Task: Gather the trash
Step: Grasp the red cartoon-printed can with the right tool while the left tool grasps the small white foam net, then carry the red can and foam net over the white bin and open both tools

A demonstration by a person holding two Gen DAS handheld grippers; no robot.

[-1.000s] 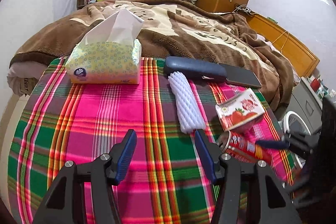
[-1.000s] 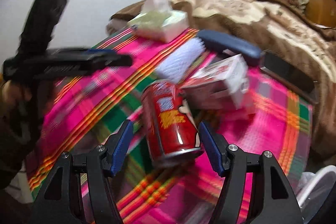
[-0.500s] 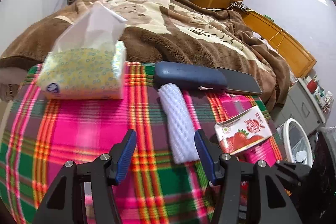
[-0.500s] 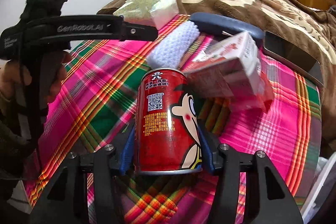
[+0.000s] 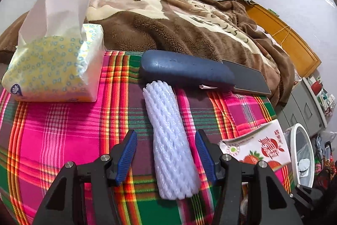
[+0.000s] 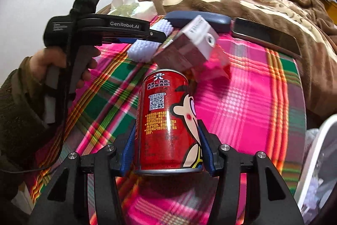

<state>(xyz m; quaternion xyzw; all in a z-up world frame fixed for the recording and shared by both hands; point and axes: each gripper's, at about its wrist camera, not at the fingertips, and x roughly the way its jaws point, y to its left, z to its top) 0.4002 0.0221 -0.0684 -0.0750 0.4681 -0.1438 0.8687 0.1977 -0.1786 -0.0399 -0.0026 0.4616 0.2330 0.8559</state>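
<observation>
Red can (image 6: 168, 119) sits clamped in right claw (image 6: 167, 147) over plaid tablecloth (image 6: 252, 98); left claw (image 5: 166, 157) spread around foam sleeve (image 5: 170, 140).

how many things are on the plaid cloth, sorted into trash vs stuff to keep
Trash: 3 - red can shut in the right gripper, white foam net between the open left gripper fingers, strawberry carton
Keep: 3 - tissue pack, blue case, dark phone
Total: 6
</observation>
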